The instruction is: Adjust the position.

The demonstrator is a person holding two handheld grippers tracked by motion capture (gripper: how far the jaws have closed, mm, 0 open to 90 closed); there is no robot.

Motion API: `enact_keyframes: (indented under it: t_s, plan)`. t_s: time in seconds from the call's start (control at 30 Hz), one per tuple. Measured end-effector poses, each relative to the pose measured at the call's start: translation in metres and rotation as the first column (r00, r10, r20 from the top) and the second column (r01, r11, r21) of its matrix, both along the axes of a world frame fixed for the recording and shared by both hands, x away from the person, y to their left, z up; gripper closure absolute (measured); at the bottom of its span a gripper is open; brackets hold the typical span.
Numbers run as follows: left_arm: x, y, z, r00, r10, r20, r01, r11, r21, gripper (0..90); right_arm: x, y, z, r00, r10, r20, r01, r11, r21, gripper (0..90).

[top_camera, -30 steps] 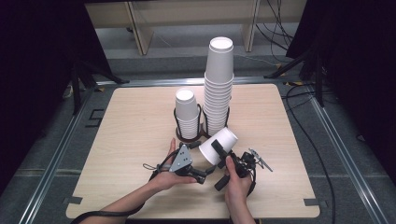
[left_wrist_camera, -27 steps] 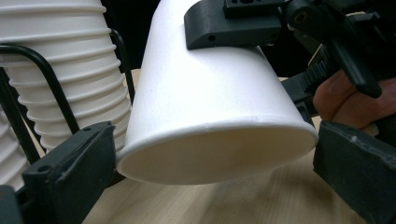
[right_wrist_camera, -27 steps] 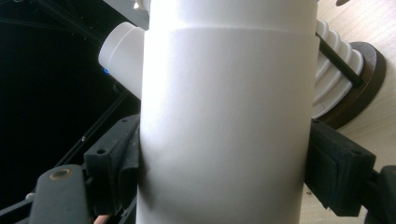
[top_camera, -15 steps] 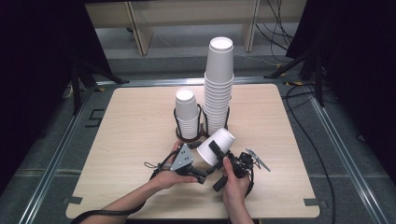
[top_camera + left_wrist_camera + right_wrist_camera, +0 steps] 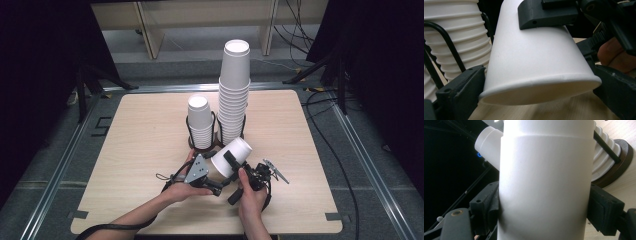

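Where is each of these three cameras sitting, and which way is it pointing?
High view: above the person's side, looking forward and down on the table; forearms and both hands show.
Left gripper view: rides the left gripper, looking along its jaws at the loose cup.
Right gripper view: rides the right gripper, its jaws flanking that cup.
Shared: the cup, and the cup stacks behind.

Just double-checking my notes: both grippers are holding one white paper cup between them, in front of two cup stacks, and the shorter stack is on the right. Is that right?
Not quite. The shorter stack is on the left and the taller stack on the right, as the high view shows. The rest holds: the left gripper and right gripper hold one cup in front of them.
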State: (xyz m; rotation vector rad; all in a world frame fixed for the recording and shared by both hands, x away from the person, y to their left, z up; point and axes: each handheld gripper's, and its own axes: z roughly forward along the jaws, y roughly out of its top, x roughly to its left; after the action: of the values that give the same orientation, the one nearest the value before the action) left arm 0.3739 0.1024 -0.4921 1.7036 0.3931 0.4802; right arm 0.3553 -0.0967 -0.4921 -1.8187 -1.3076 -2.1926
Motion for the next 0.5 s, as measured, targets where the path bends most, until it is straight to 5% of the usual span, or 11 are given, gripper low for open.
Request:
enact_keyframes:
  t_s: [0.23, 0.5]
  plan:
    - [-0.0005, 0.0017, 0.0024, 0.9999, 0.001, -0.013, 0.000, 0.9998, 0.021, 0.4, -0.0007, 0.0027, 0.0027, 0.9997, -0.010, 0.022, 0.011, 0.999, -0.048, 20.7]
    - [-0.0015, 0.0061, 0.0058, 0.9997, -0.020, -0.009, 0.021, 0.9995, 0.024, 12.3, 0.0010, 0.0019, 0.0069, 0.9990, 0.001, 0.045, 0.002, 0.997, -0.071, 14.0]
